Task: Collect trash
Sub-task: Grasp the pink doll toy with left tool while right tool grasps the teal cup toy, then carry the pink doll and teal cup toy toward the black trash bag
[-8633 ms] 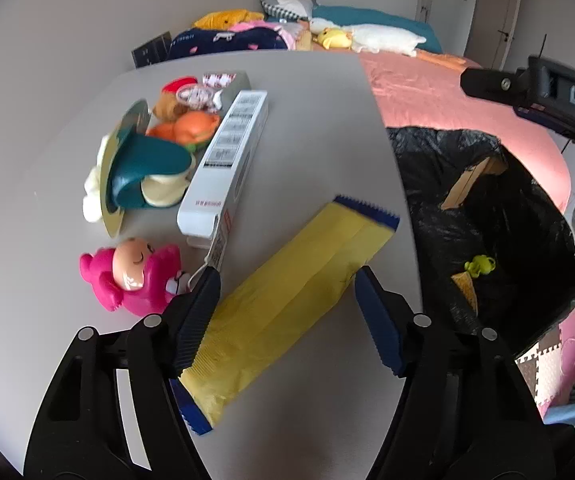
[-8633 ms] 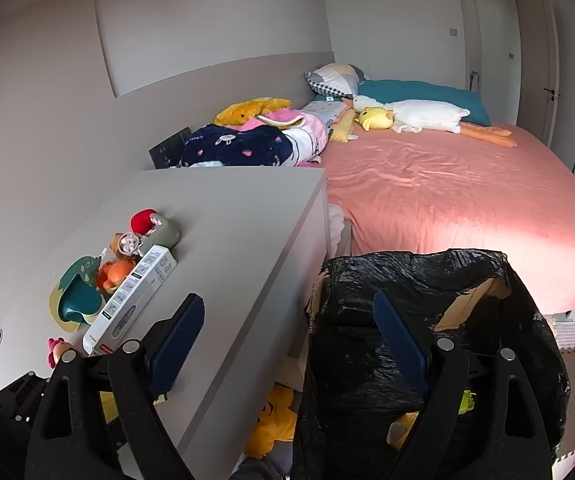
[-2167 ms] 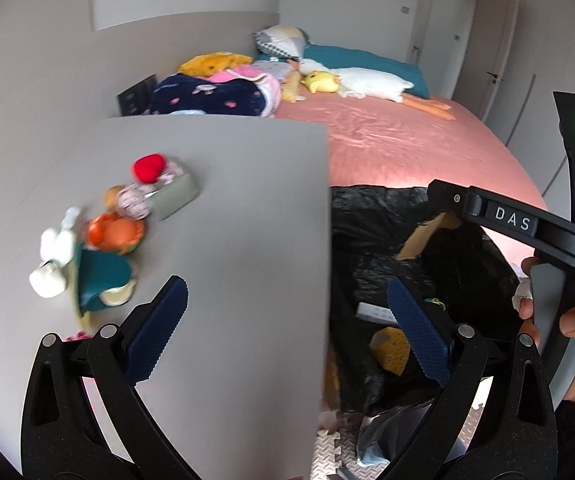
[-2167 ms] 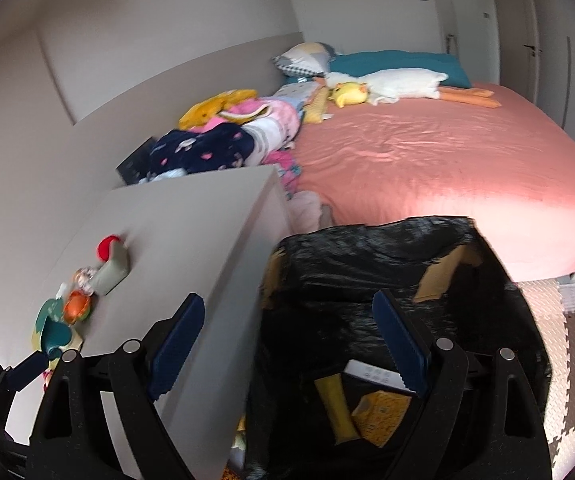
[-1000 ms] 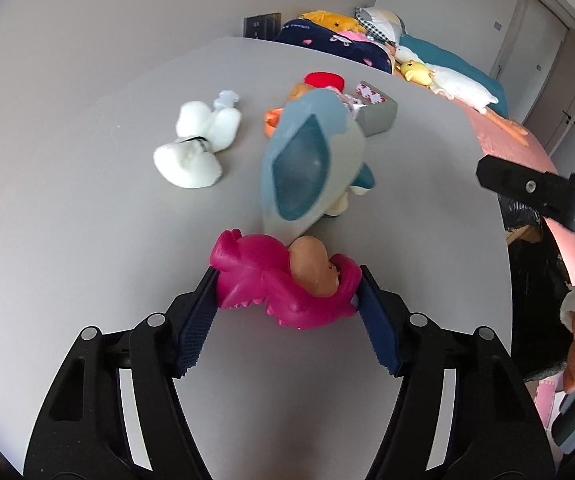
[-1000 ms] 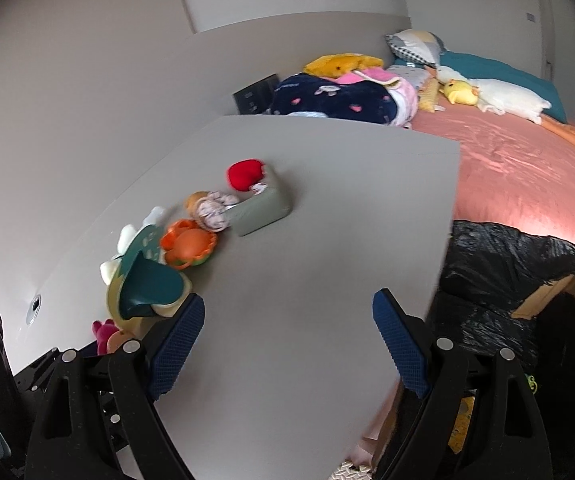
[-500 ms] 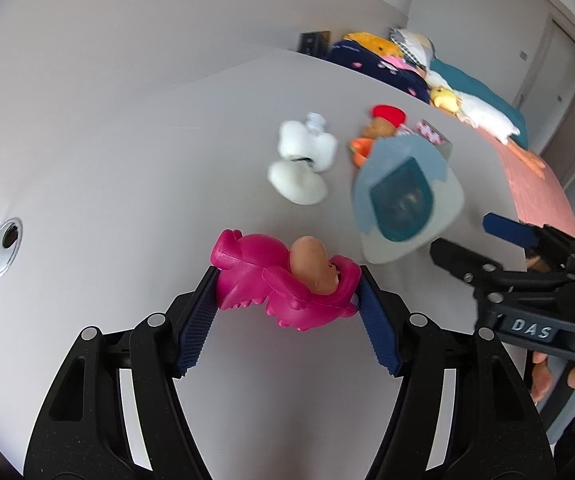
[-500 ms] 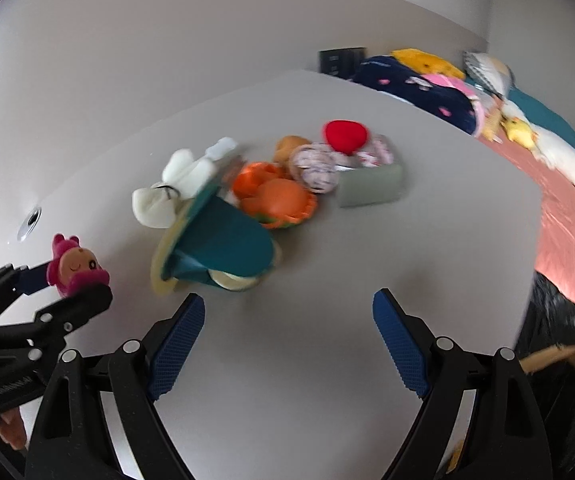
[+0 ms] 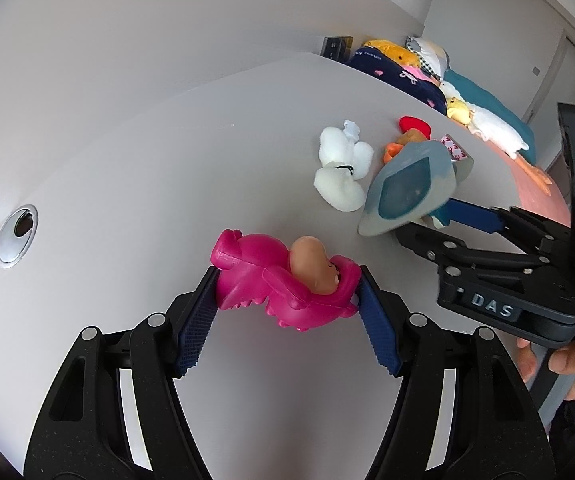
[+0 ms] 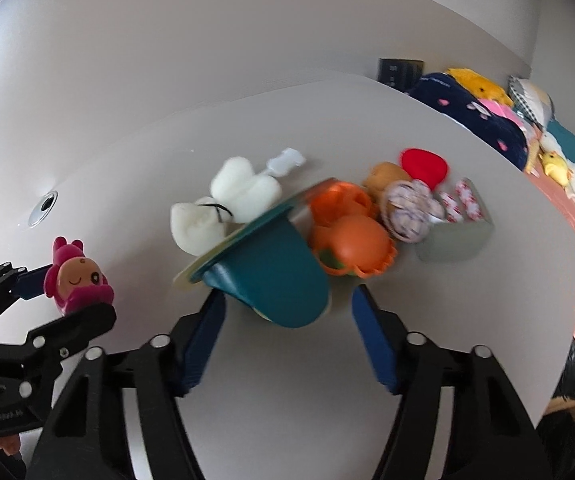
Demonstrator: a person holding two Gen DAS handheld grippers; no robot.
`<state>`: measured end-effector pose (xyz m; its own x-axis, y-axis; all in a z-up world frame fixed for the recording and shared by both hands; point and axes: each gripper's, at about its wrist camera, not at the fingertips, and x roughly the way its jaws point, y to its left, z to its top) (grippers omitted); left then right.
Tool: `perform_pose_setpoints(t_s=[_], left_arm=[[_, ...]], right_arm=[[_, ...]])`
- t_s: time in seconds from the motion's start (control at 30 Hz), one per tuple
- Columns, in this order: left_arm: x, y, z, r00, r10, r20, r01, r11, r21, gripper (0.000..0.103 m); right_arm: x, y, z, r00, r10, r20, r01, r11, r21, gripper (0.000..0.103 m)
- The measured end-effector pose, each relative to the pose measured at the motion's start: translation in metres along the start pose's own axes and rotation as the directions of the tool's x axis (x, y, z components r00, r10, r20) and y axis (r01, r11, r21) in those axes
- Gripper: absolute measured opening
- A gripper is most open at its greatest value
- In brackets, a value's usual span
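At the near edge of the grey table (image 9: 135,152), my left gripper (image 9: 285,300) clamps one pink doll (image 9: 283,278) clear of the surface. My right gripper (image 10: 287,320) has just been closing around one teal cup (image 10: 271,276), pads not yet touching; I should centre it first. Behind sit one white plush (image 10: 227,200) and one orange toy (image 10: 351,244).

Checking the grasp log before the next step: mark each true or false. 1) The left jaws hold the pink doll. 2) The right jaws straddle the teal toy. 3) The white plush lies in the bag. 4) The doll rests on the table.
1) True: the left gripper clamps the pink doll.
2) True: the right gripper, jaws just closing, straddles the teal toy; contact unclear.
3) False: the white plush lies on the table.
4) False: it is held above it.
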<state>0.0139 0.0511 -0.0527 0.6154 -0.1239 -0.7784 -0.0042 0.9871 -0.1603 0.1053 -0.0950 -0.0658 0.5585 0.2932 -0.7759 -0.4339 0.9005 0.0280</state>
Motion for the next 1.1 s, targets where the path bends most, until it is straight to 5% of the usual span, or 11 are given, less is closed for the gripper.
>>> perform_pose_setpoints(t_s=[0.13,0.17,0.27,0.73,1.1], left_arm=[[0.000,0.002,0.000,1.000,-0.001,0.000,0.001,1.000,-0.003,0.065],[0.000,0.002,0.000,1.000,-0.001,-0.001,0.001,1.000,-0.003,0.065],[0.000,0.002,0.000,1.000,-0.005,0.000,0.005,1.000,0.003,0.065],[-0.018,-0.014,0.003,0.999,-0.024,0.043,0.022,0.999,0.044,0.065],[-0.032,-0.058,0.018,0.993,-0.058,0.101,0.050,0.995,0.082,0.065]], right_arm=[[0.009,0.007,0.008,1.000,0.019,0.009,-0.019,0.999,-0.028,0.053],[0.011,0.008,0.010,1.000,0.023,0.012,-0.023,0.999,-0.032,0.040],[0.011,0.009,0.011,0.997,0.073,0.027,-0.072,0.997,-0.024,0.036],[-0.035,-0.020,0.001,0.980,0.121,0.158,-0.134,0.988,0.077,0.036],[-0.083,-0.058,-0.006,0.967,0.082,0.243,-0.119,0.983,0.141,0.036]])
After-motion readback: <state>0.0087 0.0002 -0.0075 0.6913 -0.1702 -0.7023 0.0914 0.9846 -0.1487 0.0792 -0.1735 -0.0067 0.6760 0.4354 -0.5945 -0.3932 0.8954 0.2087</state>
